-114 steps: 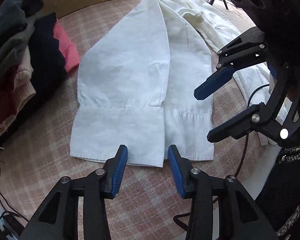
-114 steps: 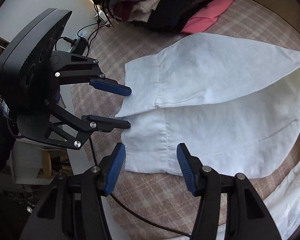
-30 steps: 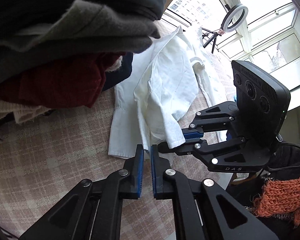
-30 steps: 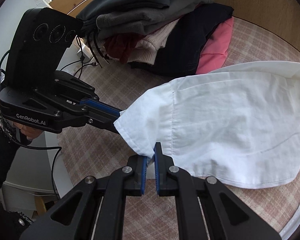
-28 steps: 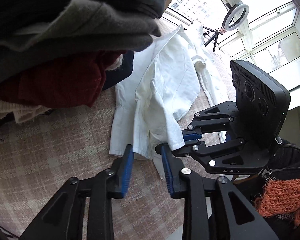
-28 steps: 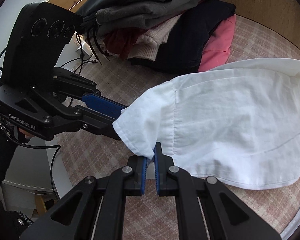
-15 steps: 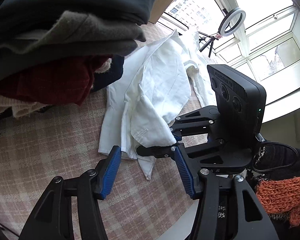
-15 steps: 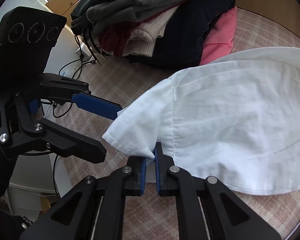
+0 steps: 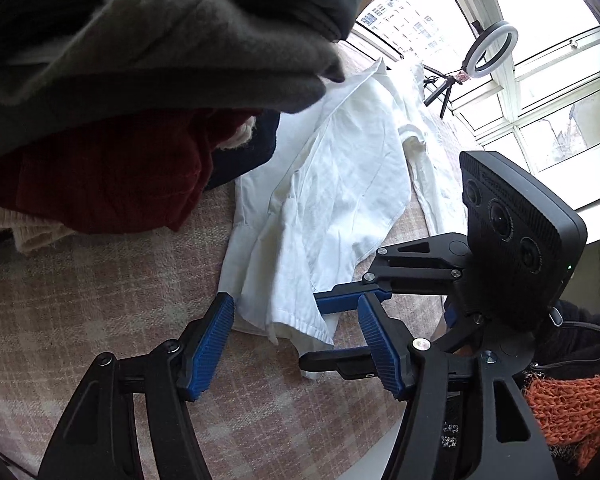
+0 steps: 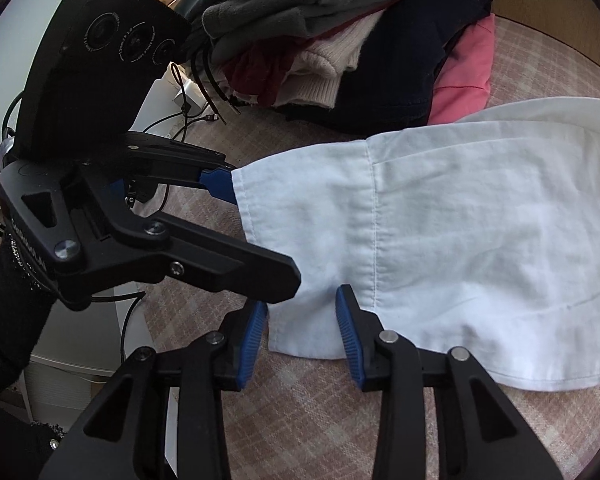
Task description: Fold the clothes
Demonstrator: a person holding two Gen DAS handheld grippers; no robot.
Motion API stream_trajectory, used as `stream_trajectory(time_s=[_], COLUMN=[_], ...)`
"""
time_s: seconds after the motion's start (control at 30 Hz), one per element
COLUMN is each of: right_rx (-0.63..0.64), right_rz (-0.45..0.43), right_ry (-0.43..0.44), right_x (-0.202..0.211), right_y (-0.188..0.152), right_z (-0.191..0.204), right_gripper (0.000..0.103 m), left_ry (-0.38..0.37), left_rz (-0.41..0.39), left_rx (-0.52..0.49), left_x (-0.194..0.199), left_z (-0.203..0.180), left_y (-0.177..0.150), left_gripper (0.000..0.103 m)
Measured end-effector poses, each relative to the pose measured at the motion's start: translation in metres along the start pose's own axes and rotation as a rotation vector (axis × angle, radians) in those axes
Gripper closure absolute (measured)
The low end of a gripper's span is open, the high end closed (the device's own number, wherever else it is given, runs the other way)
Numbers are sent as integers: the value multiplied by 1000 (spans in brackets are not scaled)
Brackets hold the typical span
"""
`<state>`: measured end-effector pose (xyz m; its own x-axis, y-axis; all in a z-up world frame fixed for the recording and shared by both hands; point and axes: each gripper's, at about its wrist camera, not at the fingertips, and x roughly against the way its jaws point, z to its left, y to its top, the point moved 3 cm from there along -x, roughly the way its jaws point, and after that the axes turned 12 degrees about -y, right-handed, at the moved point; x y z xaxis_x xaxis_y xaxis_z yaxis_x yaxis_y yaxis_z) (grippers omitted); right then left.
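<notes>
A white shirt (image 9: 340, 196) (image 10: 460, 236) lies folded lengthwise on the pink plaid tablecloth (image 9: 100, 320), its hem end nearest me. My left gripper (image 9: 298, 344) (image 10: 256, 232) is open, jaws still opening; the hem corner hangs loose between its blue pads (image 9: 216, 340), untouched by them. My right gripper (image 10: 300, 336) (image 9: 324, 332) is also opening. The folded hem edge lies flat on the table between its pads (image 10: 348, 336) without being pressed. The two grippers sit close together at the same end of the shirt.
A pile of clothes (image 10: 340, 40) (image 9: 140, 80) in grey, dark red, cream, navy and pink sits just behind the shirt. Cables and a white plug (image 10: 188, 96) lie at the table's left edge. A ring light (image 9: 490, 48) stands by the window beyond.
Both grippers were shut on the shirt's lifted hem a second ago. The left let go first, then the right, and the hem has dropped flat onto the table.
</notes>
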<state>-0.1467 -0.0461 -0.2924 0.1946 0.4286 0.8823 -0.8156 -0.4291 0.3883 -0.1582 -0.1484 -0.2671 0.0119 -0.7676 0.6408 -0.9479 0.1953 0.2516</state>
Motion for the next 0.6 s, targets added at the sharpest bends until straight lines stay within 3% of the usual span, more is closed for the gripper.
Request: stream_trajectory(time_s=[0.07, 0.1, 0.13, 0.27, 0.37, 0.5, 0.6], right_rx=[15, 14, 9, -83, -201, -375, -478], right_rz=[12, 21, 26, -41, -126, -208, -227], right_ry=[3, 7, 9, -12, -66, -240, -327], right_x=[0, 1, 4, 47, 95, 141, 166], right_y=[-2, -5, -7, -23, -40, -59, -42], right_z=[1, -1, -2, -32, -78, -173, -249], right_gripper=[78, 78, 78, 78, 77, 77, 77], left_ry=[-1, 5, 11, 43, 91, 163, 213], left_rz=[-15, -22, -23, -32, -77, -162, -206], left_rx=[16, 23, 26, -9, -88, -189, -215], left_x=[-6, -8, -10, -7, 33, 108, 153], left_z=[4, 5, 5, -16, -53, -100, -121], left_y=[5, 7, 8, 12, 29, 68, 103], left_gripper=[49, 69, 100, 99, 99, 99, 99])
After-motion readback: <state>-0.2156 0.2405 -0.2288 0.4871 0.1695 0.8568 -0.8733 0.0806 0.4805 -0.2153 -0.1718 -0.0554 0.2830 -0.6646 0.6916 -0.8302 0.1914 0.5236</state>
